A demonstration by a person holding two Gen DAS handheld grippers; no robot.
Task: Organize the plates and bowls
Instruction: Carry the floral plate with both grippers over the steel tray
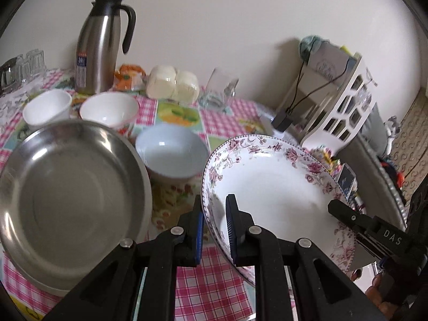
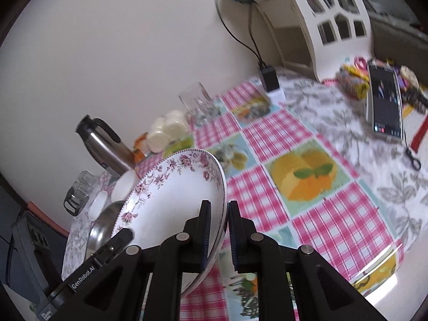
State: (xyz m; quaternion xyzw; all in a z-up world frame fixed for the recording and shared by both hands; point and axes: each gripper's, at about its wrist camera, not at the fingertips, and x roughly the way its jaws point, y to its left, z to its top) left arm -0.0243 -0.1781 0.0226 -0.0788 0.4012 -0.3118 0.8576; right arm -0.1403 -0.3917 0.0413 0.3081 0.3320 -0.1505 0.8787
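While both grippers pinch opposite rims of the floral plate (image 1: 270, 187), it hangs tilted above the checked surface (image 2: 334, 224). Left gripper (image 1: 215, 230) has its blue pads pressed onto the plate's near-left rim; right gripper (image 2: 217, 231) clamps the rim on the other side, its body visible at the far right of the left wrist view. Just left of the plate sits a steel basin (image 1: 69, 200), its edge close to the left gripper. Beyond them stand a white bowl (image 1: 171, 152) and two more white bowls (image 1: 109, 109) near a steel thermos (image 1: 100, 45) at the wall. Open tablecloth lies to the right of the plate, running to a phone (image 2: 385, 104) and a white rack (image 2: 329, 13). A drinking glass (image 2: 198, 104) stands at the wall.
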